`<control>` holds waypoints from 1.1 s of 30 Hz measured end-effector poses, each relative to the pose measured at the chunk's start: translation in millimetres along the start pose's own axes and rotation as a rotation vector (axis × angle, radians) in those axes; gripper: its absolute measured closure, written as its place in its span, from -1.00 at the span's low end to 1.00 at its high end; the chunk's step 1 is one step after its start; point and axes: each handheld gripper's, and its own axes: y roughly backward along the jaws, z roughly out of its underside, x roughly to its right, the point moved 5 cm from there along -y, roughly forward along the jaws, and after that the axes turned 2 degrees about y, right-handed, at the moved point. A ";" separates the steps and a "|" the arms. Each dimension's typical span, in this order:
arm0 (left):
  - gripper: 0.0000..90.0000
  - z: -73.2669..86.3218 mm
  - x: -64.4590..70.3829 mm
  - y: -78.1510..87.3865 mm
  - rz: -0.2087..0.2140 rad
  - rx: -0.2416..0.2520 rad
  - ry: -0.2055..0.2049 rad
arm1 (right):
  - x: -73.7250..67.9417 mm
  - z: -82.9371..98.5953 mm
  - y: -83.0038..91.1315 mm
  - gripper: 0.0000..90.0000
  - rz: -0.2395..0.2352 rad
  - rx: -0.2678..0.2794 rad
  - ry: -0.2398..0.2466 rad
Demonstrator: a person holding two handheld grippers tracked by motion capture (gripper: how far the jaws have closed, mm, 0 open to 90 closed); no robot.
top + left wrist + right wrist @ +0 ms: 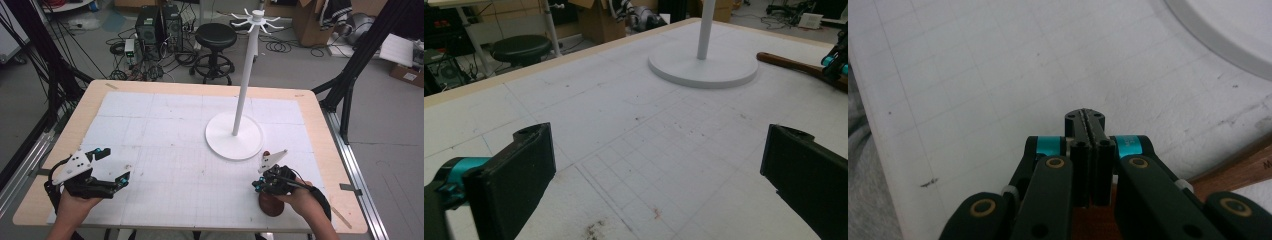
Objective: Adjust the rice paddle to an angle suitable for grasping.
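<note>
My left gripper (114, 165) hovers low over the white grid mat (165, 150) at the front left, held in a hand, its jaws wide open with nothing between them (656, 170). At the front right, my right gripper (255, 186) is shut, its two tips pressed together with nothing between them (1085, 117). A brown wooden utensil (271, 204) lies on the mat under that gripper; its handle (794, 64) runs toward the stand, and wood (1248, 172) shows beneath the jaws. I cannot tell whether the gripper touches it.
A white hook stand rises from a round base (234, 136) at mid-right of the mat, with its hooks (256, 19) high above. The wooden table edge (330, 150) borders the mat. Beyond the table are a black stool (215, 36), computer towers and boxes.
</note>
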 end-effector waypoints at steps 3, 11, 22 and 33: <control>-0.96 0.2 0.4 -0.5 0.003 -0.003 -0.003 | -0.3 0.9 -1.2 1.00 -0.004 -0.010 0.007; -0.96 0.5 0.5 -0.2 0.003 -0.004 -0.001 | -2.9 7.3 -3.5 1.00 -0.022 -0.061 0.017; -0.96 0.6 0.6 -1.1 0.001 -0.006 -0.001 | -9.1 27.7 7.4 1.00 -0.050 -0.097 -0.003; -0.96 0.3 2.0 -3.2 0.004 -0.010 -0.004 | -7.2 41.6 18.3 1.00 -0.062 -0.099 -0.026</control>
